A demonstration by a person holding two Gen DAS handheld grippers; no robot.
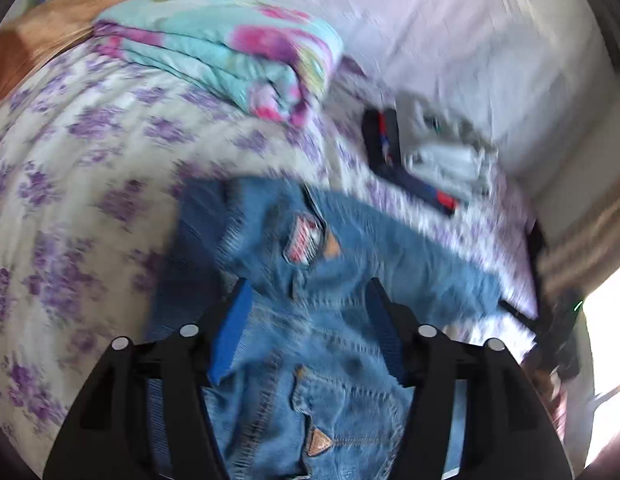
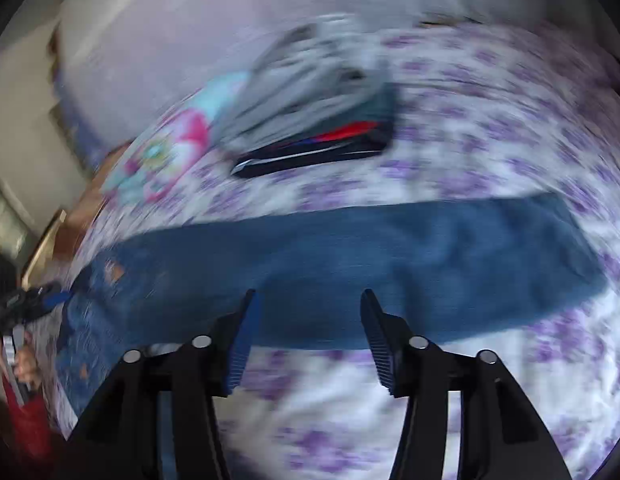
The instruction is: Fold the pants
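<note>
Flanking the jeans: folded blanket, stacked clothes.

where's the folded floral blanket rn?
Left wrist view, upper left: the teal-and-pink blanket lies folded on the purple-flowered bedsheet, beyond the jeans and left of the grey and dark folded clothes.

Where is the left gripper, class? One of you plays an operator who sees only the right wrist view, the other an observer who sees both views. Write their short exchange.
Observer: The left gripper is over the waist end of the jeans.
Operator: Has it gripped the denim?
Observer: No, its jaws stand wide apart, with nothing pinched between them.
Operator: What lies under it?
Observer: A stitched pocket with a triangular label.
</note>
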